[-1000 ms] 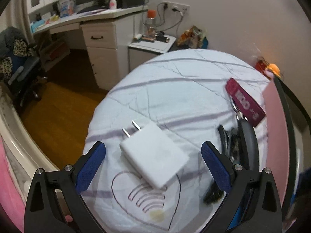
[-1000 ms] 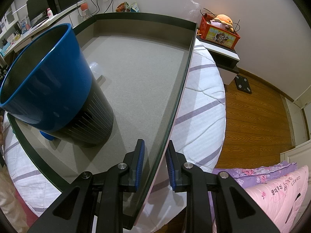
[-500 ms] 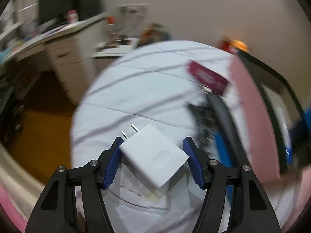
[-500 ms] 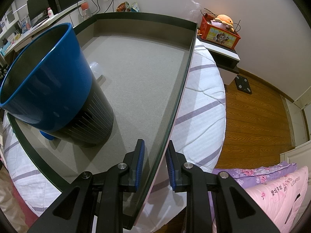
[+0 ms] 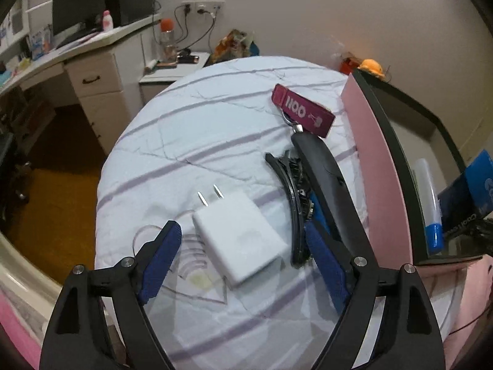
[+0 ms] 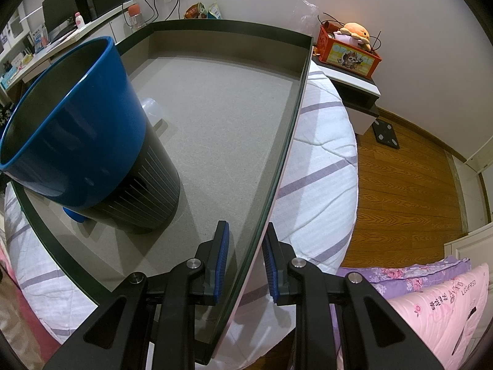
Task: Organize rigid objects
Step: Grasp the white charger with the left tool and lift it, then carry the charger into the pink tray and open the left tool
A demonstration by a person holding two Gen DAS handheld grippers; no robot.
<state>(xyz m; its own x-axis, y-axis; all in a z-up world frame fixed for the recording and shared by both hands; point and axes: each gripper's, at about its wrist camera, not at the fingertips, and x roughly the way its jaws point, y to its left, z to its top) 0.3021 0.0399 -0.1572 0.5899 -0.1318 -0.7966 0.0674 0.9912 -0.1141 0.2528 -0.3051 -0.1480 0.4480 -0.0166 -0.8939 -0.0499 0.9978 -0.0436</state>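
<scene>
A white plug adapter (image 5: 238, 234) lies on the striped bedsheet, prongs pointing away. My left gripper (image 5: 243, 259) is open, its blue pads on either side of the adapter with gaps on both sides. Right of the adapter lie a black hair clip (image 5: 288, 197) and a black tool (image 5: 326, 182) with a maroon strap (image 5: 303, 110). My right gripper (image 6: 245, 259) is closed around the right wall of a grey tray (image 6: 286, 141) with a dark rim. In the tray stand a blue cup (image 6: 71, 123) and a clear tube (image 5: 428, 197) with a blue cap.
The bed's left edge drops to a wooden floor. A desk (image 5: 89, 71) and a nightstand (image 5: 172, 71) stand beyond the bed. An orange crate (image 6: 349, 54) with a plush toy sits on a side table. Pink and purple bedding (image 6: 431, 302) lies at lower right.
My left gripper closed in on the adapter, then opened again and shifted left and back; the adapter lies on the sheet. The right gripper and tray have not moved.
</scene>
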